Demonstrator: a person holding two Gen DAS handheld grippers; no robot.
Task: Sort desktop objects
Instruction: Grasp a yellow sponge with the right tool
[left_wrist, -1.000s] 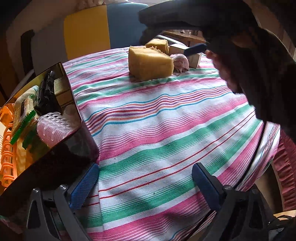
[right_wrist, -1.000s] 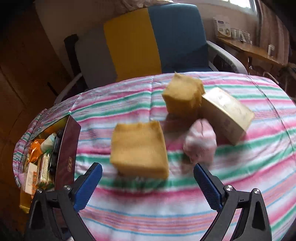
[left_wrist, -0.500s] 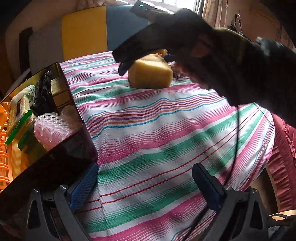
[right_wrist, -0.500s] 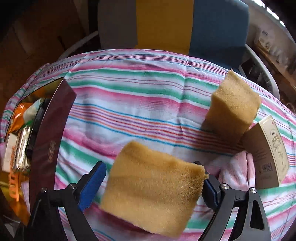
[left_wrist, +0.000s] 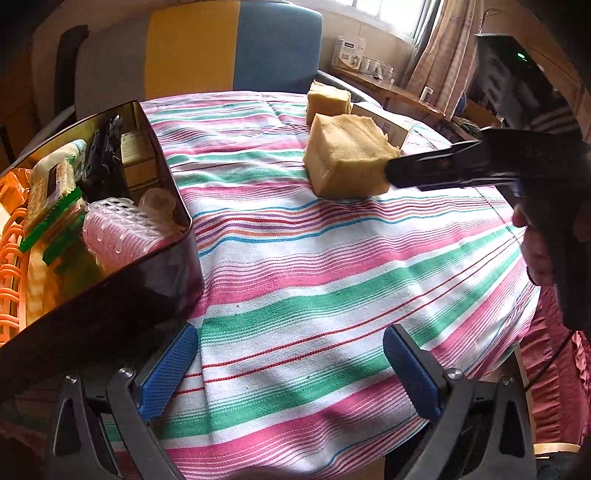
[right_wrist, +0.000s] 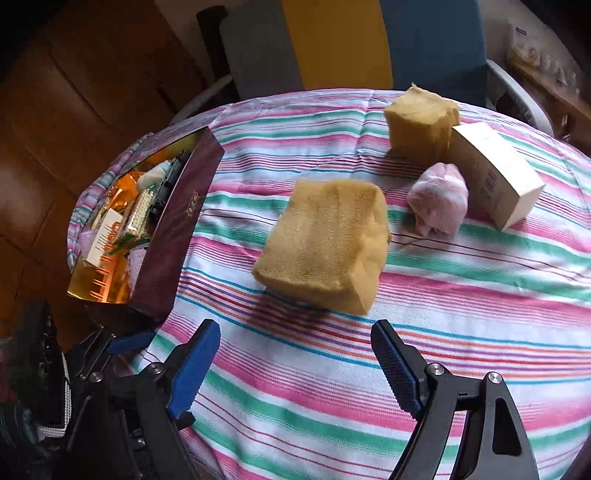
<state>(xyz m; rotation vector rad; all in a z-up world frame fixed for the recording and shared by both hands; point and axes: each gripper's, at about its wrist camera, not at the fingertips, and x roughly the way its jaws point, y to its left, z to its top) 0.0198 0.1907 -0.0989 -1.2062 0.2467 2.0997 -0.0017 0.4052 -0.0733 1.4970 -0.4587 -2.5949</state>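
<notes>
The large sponge (right_wrist: 325, 243) lies flat on the striped tablecloth (right_wrist: 443, 332), free of any grip. Half a second ago it sat between the fingers of the right gripper (right_wrist: 295, 354); that gripper now stands short of it, fingers spread and empty, with a strip of cloth showing between pads and sponge. In the left wrist view the right tool's black body crosses in front of the sponge's right edge.

Behind the sponge stand a smaller sponge (right_wrist: 421, 122), a pink cloth bundle (right_wrist: 439, 201) and a cardboard box (right_wrist: 495, 173), the three close together. The dark storage box (right_wrist: 181, 229) at the table's left edge already holds several items. The left gripper (left_wrist: 288, 365) hovers beside that box, fingers spread, holding nothing.

Judgement: the sponge was either released or the grasp was abandoned, so it remains unsorted. Four items still need moving to the storage box.
</notes>
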